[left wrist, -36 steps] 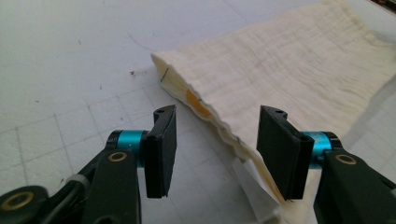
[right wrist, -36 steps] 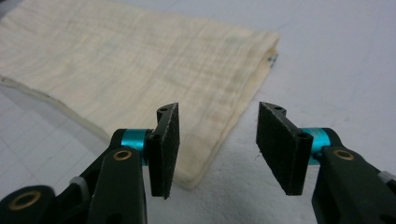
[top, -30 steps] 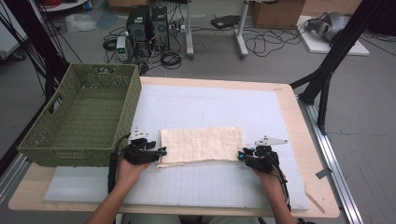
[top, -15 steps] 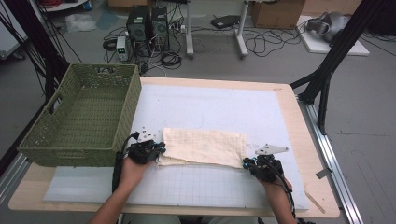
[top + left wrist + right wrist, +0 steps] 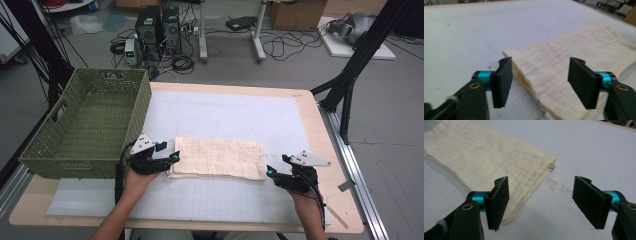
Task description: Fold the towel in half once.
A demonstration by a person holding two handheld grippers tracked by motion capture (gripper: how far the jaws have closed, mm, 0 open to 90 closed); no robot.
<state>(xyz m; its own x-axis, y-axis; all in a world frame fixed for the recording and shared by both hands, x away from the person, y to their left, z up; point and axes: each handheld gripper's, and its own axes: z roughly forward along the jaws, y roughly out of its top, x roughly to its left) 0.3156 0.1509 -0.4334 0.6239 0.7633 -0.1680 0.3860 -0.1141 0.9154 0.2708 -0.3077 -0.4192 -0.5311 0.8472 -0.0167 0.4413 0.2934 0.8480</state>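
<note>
- Folded cream cloth [image 5: 218,158] lies flat on the white mat [image 5: 240,120], toward the near edge of the worktop, roughly centred left to right. No print or label legible on it; an orange patch shows between the layers at its left end in the left gripper view [image 5: 522,78], and a few small blue dots peek out at the right-end fold in the right gripper view [image 5: 552,167].
- Left gripper [image 5: 172,158] sits at the cloth's left end, jaws just opened, now wide. The cloth's corner lies between them in the left gripper view, pads not pressing on it.
- Right gripper [image 5: 270,171] sits just off the cloth's near right corner, jaws also just opened and wide. In the right gripper view the cloth edge is beside the left pad [image 5: 499,202]; bare mat between the jaws. Nothing held.
- Mat has a faint grid along its near part; dark specks on it by the cloth's right end [image 5: 554,183].
- Green woven basket [image 5: 45,145] stands at the worktop's left edge, just left of the left gripper, apart from the cloth.
- Wooden table [image 5: 320,135] rim shows around the mat; no writing readable.
- Floor beyond the far edge: computer towers [image 5: 159,27], cables, cardboard box [image 5: 295,12]. Markings too small to read.
</note>
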